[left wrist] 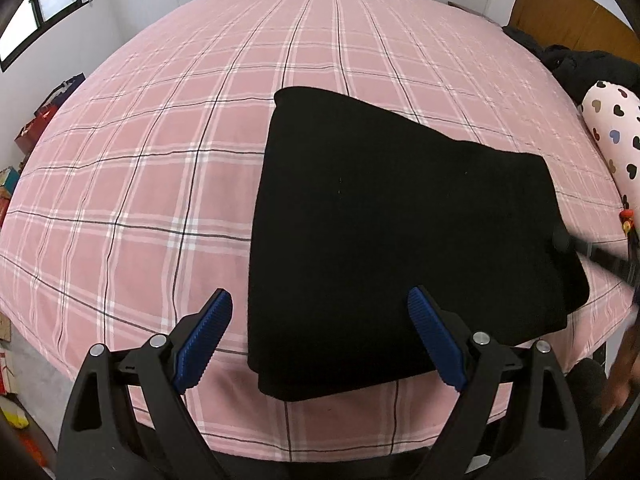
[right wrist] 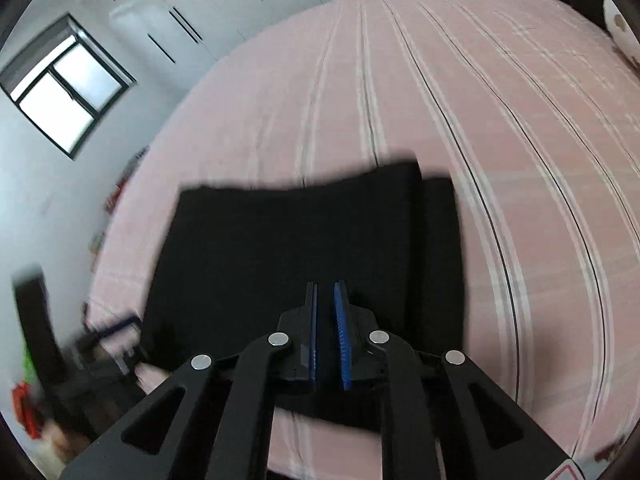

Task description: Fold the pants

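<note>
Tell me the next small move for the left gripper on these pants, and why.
Probably lower the left gripper onto the near left corner of the pants and close. Its fingers stand wide open, straddling that edge without touching, and the pants lie flat, already folded, on the bed.

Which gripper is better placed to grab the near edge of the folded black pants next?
Left, probably: the left gripper stands open astride the pants' near-left corner; the right gripper is nearly shut.
</note>
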### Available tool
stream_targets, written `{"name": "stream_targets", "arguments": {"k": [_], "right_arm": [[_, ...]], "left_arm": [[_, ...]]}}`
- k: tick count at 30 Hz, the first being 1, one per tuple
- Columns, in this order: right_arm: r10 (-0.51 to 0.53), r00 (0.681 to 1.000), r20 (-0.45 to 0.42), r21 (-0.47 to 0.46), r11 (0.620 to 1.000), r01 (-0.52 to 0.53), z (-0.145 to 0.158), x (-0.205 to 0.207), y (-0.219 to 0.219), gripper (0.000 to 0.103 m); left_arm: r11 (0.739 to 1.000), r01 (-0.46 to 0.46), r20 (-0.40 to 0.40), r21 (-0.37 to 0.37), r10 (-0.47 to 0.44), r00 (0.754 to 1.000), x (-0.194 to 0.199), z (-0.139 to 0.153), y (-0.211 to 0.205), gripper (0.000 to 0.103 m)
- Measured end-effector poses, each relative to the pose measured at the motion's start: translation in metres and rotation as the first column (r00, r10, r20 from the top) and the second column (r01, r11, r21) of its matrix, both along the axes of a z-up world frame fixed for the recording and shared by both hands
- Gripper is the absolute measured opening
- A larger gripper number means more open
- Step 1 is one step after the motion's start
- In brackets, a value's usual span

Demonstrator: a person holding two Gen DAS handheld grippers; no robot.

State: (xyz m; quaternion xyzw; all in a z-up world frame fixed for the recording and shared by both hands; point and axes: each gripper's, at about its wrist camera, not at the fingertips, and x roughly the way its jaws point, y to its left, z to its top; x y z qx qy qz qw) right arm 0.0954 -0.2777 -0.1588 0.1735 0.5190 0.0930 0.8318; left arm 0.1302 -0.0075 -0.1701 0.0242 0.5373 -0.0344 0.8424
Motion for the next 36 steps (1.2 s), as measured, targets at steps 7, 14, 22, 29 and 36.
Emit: {"name": "stream_targets", "arguments": {"k": [7,14,22,29,36], "right_arm": [[-0.034,0.999,0.035,0.03,0.999,0.033,0.033,-0.021,-0.011,0.012],[-0.076,0.997,-0.02,0.041,0.996,0.077,0.009,-0.03,-0.025,0.003],[-0.133,0.989,0.061,-0.052,0.989,0.137,0.027,-0.037,-0.046,0.076],[-0.086,0.993,-0.087,0.154,0.983,0.099,-0.026,-0.015,-0.053,0.079],[-0.144,0.985,-0.092,0.246,0.956,0.163,-0.044,0.0,-0.044,0.098]], "left_arm": [[1.0,-0.007,0.011,0.022,0.007,1.0,-0.004,0.005,-0.004,0.087],[0.999,-0.004,0.019,0.038,0.003,1.0,-0.014,0.011,-0.006,0.087],[0.967,-0.094,-0.026,-0.238,0.09,0.996,-0.009,0.009,0.06,0.097],[0.883,-0.146,-0.187,-0.447,0.067,0.98,0.016,-0.044,0.085,0.097],[0.922,-0.006,-0.15,-0.388,-0.056,0.987,0.033,-0.058,0.031,0.098]]}}
